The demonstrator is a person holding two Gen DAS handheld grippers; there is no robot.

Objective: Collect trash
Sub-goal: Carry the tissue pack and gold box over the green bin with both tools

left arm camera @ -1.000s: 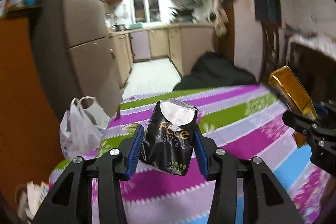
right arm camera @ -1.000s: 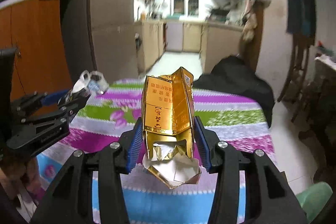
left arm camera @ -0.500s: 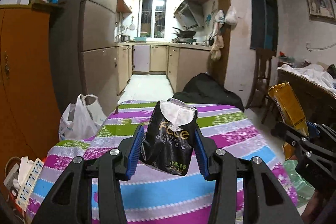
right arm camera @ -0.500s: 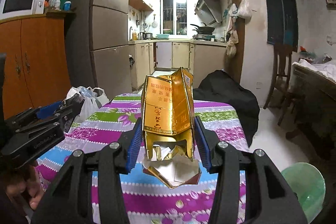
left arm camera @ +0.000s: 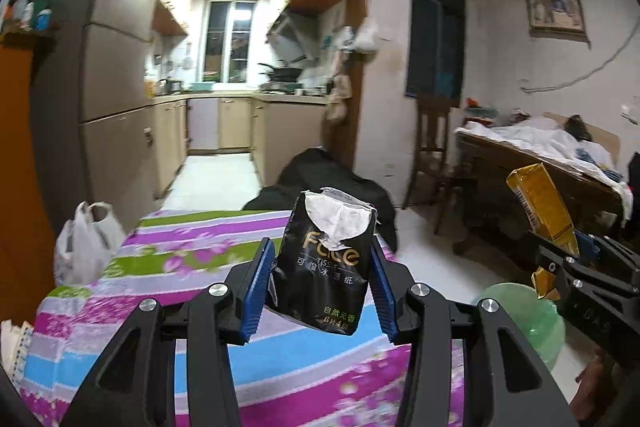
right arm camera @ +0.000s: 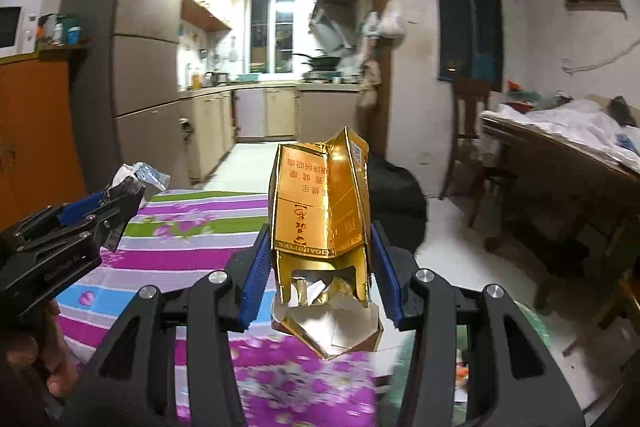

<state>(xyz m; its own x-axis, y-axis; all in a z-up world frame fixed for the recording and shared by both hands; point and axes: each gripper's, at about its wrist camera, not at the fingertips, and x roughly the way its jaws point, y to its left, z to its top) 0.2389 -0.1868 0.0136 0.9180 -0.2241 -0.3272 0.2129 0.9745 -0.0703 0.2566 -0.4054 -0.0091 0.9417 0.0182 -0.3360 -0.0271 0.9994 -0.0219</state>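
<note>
My left gripper is shut on a black tissue packet with a torn white top, held above the striped tablecloth. My right gripper is shut on a crumpled gold cigarette box, held upright above the table's right part. The gold box also shows in the left wrist view at the right, with the right gripper under it. The left gripper shows in the right wrist view at the left. A green bin lies low on the floor right of the table.
A white plastic bag hangs at the table's far left. A black bag lies beyond the table. A wooden chair and a cluttered desk stand at the right. The kitchen lies straight ahead.
Both grippers have swung to the right with their loads still held. The green bin and the right side of the room have come further into view.
</note>
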